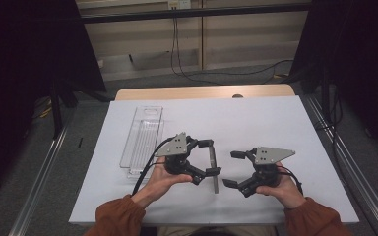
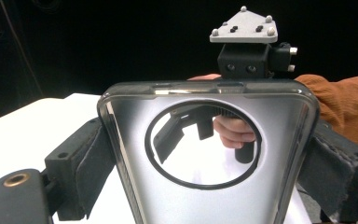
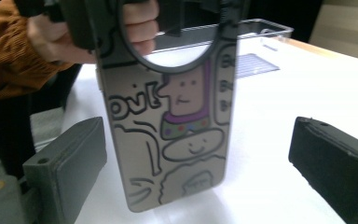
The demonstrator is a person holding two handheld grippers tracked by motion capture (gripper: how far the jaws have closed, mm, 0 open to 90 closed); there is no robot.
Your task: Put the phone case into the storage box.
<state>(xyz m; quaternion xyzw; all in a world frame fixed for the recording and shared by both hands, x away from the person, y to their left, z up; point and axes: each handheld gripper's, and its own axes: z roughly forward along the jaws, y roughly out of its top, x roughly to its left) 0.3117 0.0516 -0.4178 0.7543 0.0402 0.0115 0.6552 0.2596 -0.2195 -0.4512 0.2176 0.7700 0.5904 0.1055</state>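
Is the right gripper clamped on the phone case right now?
No. The right gripper has its jaws apart, pads clear of the phone case, which the left gripper holds.

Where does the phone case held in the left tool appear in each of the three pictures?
High view: phone case edge-on, centre, between the tools.
Left gripper view: middle, clamped by both pads.
Right gripper view: centre-left, cartoon side facing.
Shared landmark: clear plastic tray in the high and right gripper views.
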